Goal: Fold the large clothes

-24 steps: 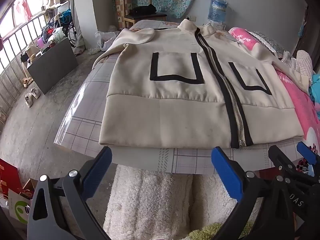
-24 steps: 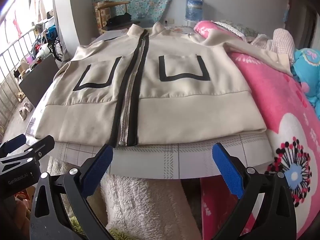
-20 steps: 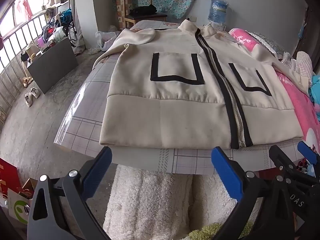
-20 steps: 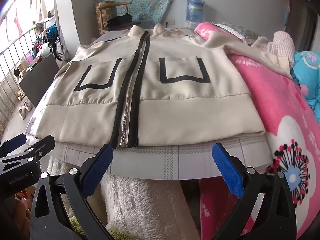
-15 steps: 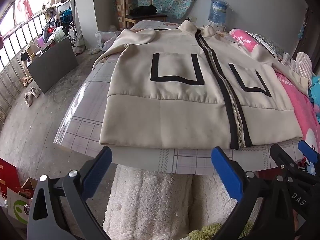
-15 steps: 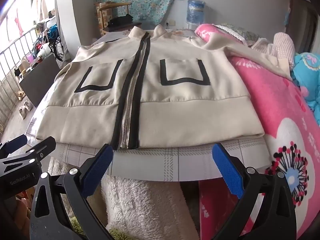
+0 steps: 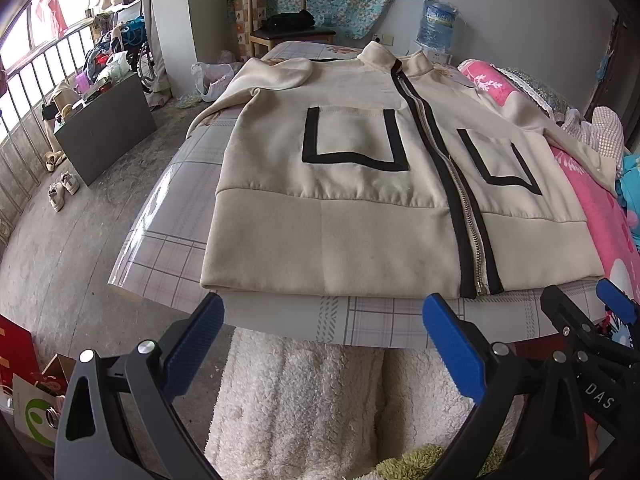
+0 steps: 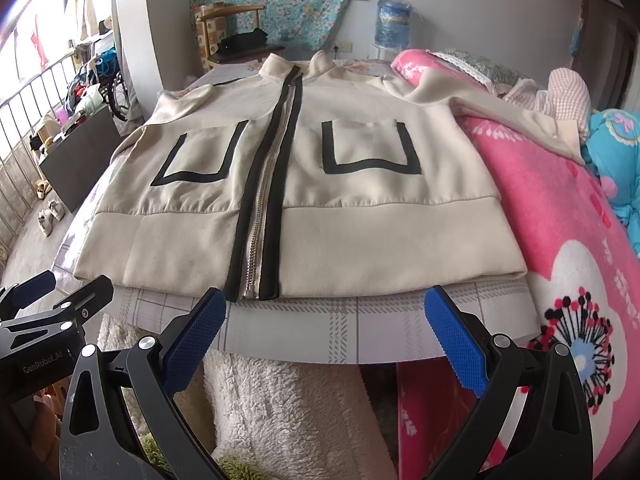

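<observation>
A cream jacket (image 7: pixel 340 208) (image 8: pixel 352 216) with a black-edged zipper and two black-outlined pockets lies flat, front up, on a checked tabletop (image 7: pixel 384 320) (image 8: pixel 360 336), its hem toward me. One sleeve drapes right over a pink blanket (image 8: pixel 560 208); the other hangs over the far left corner. My left gripper (image 7: pixel 324 344) hovers open just short of the hem, nothing between its blue pads. My right gripper (image 8: pixel 326 336) is open too, below the zipper end. In each wrist view the other gripper shows at the frame's edge.
A white fluffy cloth (image 7: pixel 296 400) hangs below the table's near edge. The pink blanket and soft toys (image 8: pixel 616 152) pile up on the right. Left of the table is concrete floor with a grey box (image 7: pixel 104 128), shoes and a railing. A wooden chair (image 7: pixel 288 28) and water bottle (image 7: pixel 438 24) stand behind.
Both views have crept slightly closer to the jacket's hem; otherwise nothing moved and both grippers stayed open.
</observation>
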{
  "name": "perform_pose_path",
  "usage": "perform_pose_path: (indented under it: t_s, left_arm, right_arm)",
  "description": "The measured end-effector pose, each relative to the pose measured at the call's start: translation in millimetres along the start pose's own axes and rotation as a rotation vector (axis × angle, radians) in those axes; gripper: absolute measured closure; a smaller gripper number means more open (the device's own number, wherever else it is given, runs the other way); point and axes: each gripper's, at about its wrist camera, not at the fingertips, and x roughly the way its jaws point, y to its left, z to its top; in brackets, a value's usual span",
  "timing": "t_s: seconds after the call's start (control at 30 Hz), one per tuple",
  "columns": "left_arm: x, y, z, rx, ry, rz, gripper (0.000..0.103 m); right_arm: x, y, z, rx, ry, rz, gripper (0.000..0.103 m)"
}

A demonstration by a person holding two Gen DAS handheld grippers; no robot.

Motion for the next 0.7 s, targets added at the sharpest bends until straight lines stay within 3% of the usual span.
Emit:
perform_pose_path:
  t_s: [0.7]
  left_arm:
    - [-4.8,1.2,1.9,-0.003,-0.009,0.003,0.005]
  right_arm:
    - [-1.5,-0.5,1.9,0.002,-0.005,0.005,0.008]
